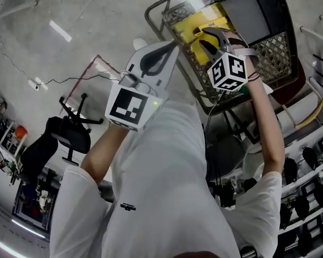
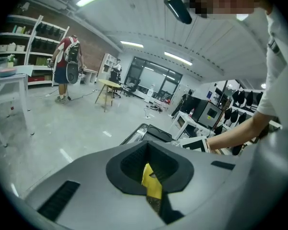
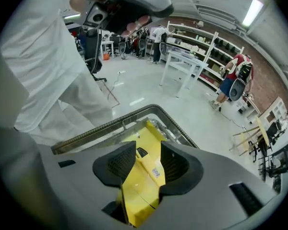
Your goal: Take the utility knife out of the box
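Note:
A yellow box (image 1: 196,23) lies in a wire basket (image 1: 185,78). My right gripper (image 1: 207,36) hangs over it, pointing steeply down. In the right gripper view the jaws (image 3: 143,169) stand open, with the yellow box (image 3: 151,135) showing between them inside the basket (image 3: 110,123); whether the pads touch it I cannot tell. My left gripper (image 1: 169,46) reaches toward the basket's near rim. In the left gripper view its jaws (image 2: 153,188) are closed on a narrow yellow thing with a dark textured part (image 2: 151,183), which looks like the utility knife.
A black office chair (image 1: 54,138) stands on the grey floor at the left. Racks with dark helmets (image 1: 307,165) line the right side. A person with a backpack (image 2: 67,68) stands far off by white shelves, near a small yellow table (image 2: 108,85).

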### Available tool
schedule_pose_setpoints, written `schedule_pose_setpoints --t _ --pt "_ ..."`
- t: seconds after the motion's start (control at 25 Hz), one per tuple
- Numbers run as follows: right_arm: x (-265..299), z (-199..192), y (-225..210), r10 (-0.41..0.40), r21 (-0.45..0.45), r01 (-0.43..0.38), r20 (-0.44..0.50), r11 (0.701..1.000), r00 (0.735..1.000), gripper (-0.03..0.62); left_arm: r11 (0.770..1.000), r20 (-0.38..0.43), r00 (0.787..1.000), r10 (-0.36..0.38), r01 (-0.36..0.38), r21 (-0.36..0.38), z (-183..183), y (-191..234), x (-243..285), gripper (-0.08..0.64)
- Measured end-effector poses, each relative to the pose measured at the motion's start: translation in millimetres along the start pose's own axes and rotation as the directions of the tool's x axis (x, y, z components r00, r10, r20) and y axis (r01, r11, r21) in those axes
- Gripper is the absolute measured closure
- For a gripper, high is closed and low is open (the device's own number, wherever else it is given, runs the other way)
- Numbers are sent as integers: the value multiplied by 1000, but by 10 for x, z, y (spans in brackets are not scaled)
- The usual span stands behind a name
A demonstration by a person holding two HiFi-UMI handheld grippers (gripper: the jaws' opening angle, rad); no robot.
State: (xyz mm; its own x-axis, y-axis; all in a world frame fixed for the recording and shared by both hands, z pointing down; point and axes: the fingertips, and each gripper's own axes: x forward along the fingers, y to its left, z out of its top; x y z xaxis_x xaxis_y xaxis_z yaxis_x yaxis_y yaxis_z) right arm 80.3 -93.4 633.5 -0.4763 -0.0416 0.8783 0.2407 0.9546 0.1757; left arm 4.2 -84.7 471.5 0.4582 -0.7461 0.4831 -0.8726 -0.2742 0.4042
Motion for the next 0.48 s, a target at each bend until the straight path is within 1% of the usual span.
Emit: schedule_pose_setpoints --t 0.12,0.28,0.48 --pt "202 -119 -16 22 -43 -24 -31 999 999 439 1000 -8 1000 0 0 -9 -73 59 99 558" --pt "439 -214 37 66 -103 -72 -66 992 996 431 999 -24 1000 11 -12 -39 -199 137 141 558" --pt "731 -386 118 114 -224 -147 -153 963 982 417 998 -27 999 21 -23 -60 -309 245 152 558"
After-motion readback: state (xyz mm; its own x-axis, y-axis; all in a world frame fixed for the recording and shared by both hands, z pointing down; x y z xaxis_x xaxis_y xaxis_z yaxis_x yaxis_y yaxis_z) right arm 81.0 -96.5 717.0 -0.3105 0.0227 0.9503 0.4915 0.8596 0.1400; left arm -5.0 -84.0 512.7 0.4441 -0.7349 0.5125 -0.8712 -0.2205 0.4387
